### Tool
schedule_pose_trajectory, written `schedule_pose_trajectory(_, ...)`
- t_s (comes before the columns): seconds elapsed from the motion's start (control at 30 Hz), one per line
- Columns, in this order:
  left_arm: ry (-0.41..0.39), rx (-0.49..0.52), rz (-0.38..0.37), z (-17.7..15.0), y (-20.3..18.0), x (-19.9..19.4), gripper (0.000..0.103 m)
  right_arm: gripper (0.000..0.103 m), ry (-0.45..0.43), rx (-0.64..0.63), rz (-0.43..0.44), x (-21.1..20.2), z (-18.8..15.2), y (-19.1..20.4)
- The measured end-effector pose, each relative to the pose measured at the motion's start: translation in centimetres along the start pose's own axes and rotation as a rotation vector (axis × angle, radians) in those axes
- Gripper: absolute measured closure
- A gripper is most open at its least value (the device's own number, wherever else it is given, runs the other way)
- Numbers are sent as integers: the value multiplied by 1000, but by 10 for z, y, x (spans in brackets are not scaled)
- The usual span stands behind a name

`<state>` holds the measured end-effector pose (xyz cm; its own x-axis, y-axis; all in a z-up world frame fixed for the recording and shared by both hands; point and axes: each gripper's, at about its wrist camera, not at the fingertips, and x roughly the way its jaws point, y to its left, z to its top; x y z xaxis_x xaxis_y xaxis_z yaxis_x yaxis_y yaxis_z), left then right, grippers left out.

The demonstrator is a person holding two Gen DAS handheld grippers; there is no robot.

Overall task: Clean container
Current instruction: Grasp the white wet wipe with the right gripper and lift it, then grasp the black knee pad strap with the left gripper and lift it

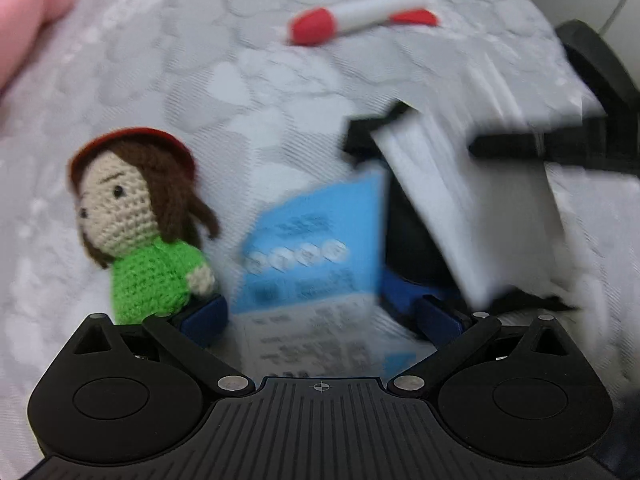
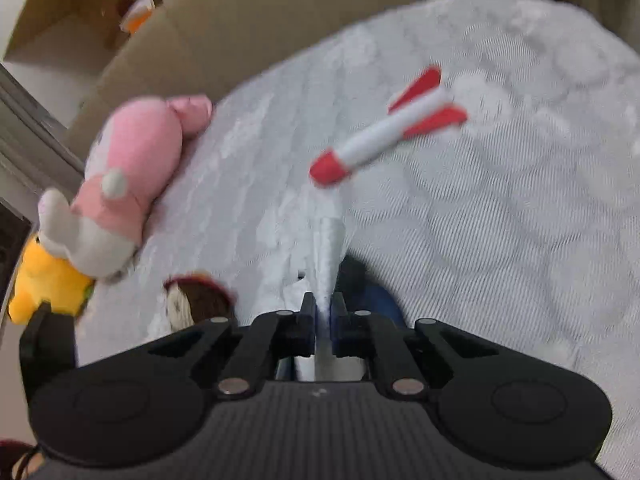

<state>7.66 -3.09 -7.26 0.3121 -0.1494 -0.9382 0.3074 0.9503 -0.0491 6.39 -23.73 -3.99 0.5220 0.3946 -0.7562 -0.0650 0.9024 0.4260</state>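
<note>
1. the blue printed pack, which i am taking to be the container, is lying on the grey quilted cover right in front of the left gripper. it is too blurred to read.
2. the left gripper's tongs are standing wide apart on either side of the pack. i cannot tell whether the pads are actually pressing on it.
3. the right gripper is pinching a thin white ribbed sheet edge-on, tongs pressed together on it, and the sheet is hanging over the pack's right side.
4. the pack is looking light, flat-faced and probably glossy, so it is likely sliding or denting under a hard squeeze. gripping across its two long side edges is seeming safest.
5. the soft cover is giving little firm backing for wiping.
6. a crochet doll is standing just beside the left finger and is crowding that side. a toy rocket is lying well apart, and a pink plush is resting at the cover's edge.
</note>
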Motion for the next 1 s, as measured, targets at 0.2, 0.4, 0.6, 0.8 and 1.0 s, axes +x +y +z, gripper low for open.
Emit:
schedule_pose_trajectory(0.2,-73,-56,140,5,29,-14,0,91,56,-81,-128,14,-6,2)
schedule_pose_trajectory(0.4,-141,-100,167,5,40,-35,0,91,36,-61,-218,14,-2,-13)
schedule_pose_trajectory(0.6,-135,-238,-302,3,36,-46,0,65,12,-77,-141,10,4,-12)
schedule_pose_trajectory(0.8,100,-277,-366,-9,15,-1,0,51,77,-189,-231,31,-1,-1)
schedule_pose_trajectory(1.0,127,-301,-325,-12,21,11,0,88,64,-70,-172,34,6,-22)
